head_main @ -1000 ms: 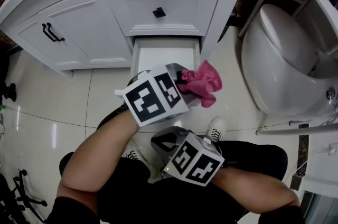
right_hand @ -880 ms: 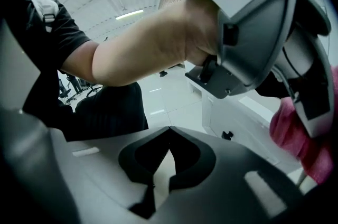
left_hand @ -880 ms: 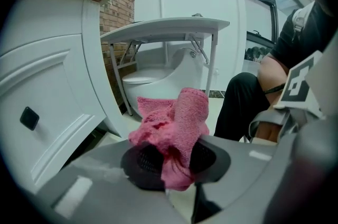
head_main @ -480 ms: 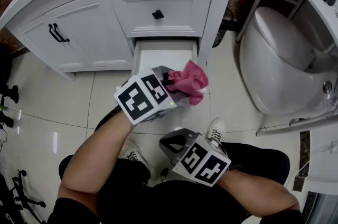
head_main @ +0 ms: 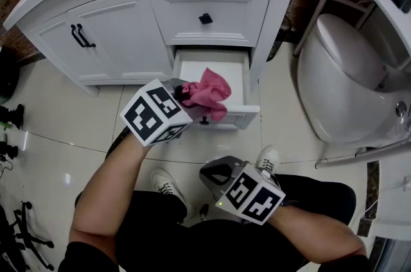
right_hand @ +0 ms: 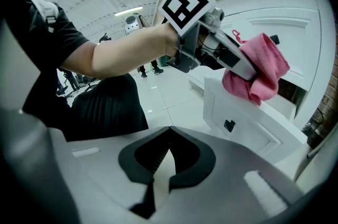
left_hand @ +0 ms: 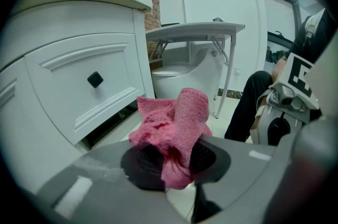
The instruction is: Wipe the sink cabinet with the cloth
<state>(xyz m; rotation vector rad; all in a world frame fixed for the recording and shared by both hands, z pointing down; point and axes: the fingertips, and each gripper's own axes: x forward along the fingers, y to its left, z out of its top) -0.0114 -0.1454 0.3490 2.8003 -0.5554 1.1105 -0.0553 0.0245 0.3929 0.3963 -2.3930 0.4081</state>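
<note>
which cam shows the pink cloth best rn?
Left gripper view: the cloth fills the centre, pinched in the left tongs. Head view shows it smaller and bunched, seen against the open drawer, with the grip unclear. Right gripper view shows it from the side, small, upper right.

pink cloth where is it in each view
Head view: centre, cloth in left gripper, over the open drawer.
Left gripper view: cloth lower centre, between the jaws.
Right gripper view: cloth upper right, above the drawer.
Shared landmark: the white cabinet.
</note>
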